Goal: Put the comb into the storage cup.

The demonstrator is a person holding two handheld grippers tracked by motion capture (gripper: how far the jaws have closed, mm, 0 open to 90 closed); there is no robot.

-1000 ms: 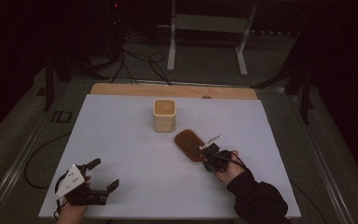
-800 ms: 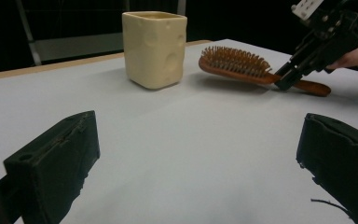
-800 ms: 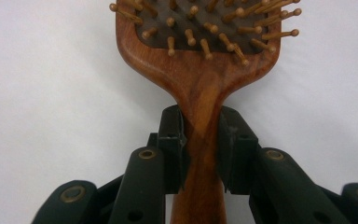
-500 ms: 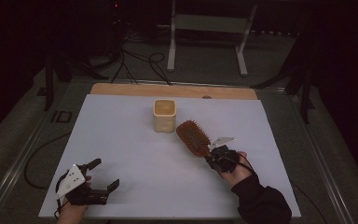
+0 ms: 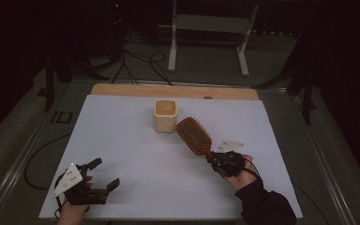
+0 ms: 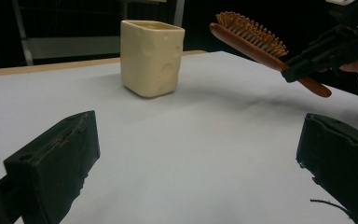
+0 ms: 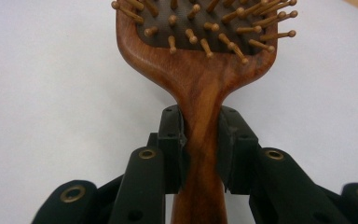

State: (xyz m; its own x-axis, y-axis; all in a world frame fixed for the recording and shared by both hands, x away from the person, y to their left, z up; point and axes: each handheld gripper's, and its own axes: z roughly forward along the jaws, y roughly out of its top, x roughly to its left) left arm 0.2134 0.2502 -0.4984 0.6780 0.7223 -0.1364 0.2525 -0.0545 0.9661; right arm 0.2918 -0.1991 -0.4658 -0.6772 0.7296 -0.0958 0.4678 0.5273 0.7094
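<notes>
my right gripper is clamped on the wooden hairbrush at its handle, jaws pressed to both sides. brush is lifted off the white table, bristles up, head angled toward the cream cup, just beside it, not touching. my left gripper sits low at the near left corner, jaws spread wide, holding nothing.

The right claw lifted the wooden hairbrush (clamped by its handle) off the counter and carried it nearer the cream cup.
</notes>
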